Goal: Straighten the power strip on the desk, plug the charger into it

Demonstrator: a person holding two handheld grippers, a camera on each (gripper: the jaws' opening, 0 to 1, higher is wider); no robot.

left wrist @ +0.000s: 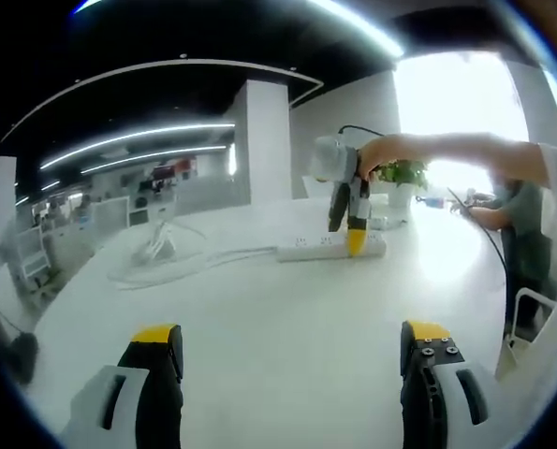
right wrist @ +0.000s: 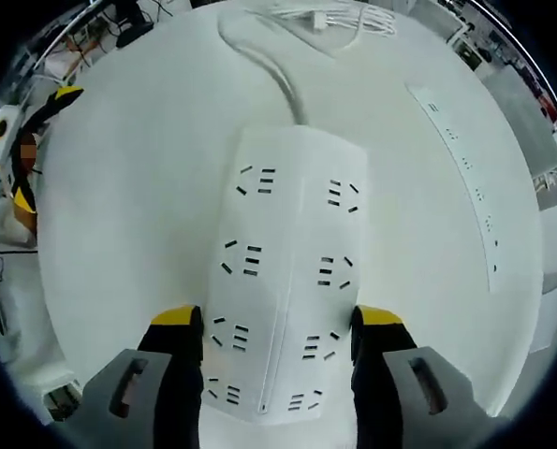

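The white power strip (right wrist: pixel 283 281) lies flat on the white desk (right wrist: pixel 138 234), its face full of socket holes. My right gripper (right wrist: pixel 278 323) points straight down at it, shut on its near end with one jaw against each long side. In the left gripper view the power strip (left wrist: pixel 317 249) lies far across the desk, and a hand holds the right gripper (left wrist: pixel 355 238) upright over its right end. My left gripper (left wrist: pixel 291 335) hovers low over the near desk, open and holding nothing. The strip's thick white cable (right wrist: pixel 276 79) curves away to a loose bundle (right wrist: pixel 329 14).
A long narrow row of sockets (right wrist: pixel 465 159) runs along the desk to the right of the strip. Loops of white cable (left wrist: pixel 156 254) lie at the desk's far left. A potted plant (left wrist: pixel 402 176) stands behind the strip. A person (left wrist: pixel 526 224) stands at the desk's right edge.
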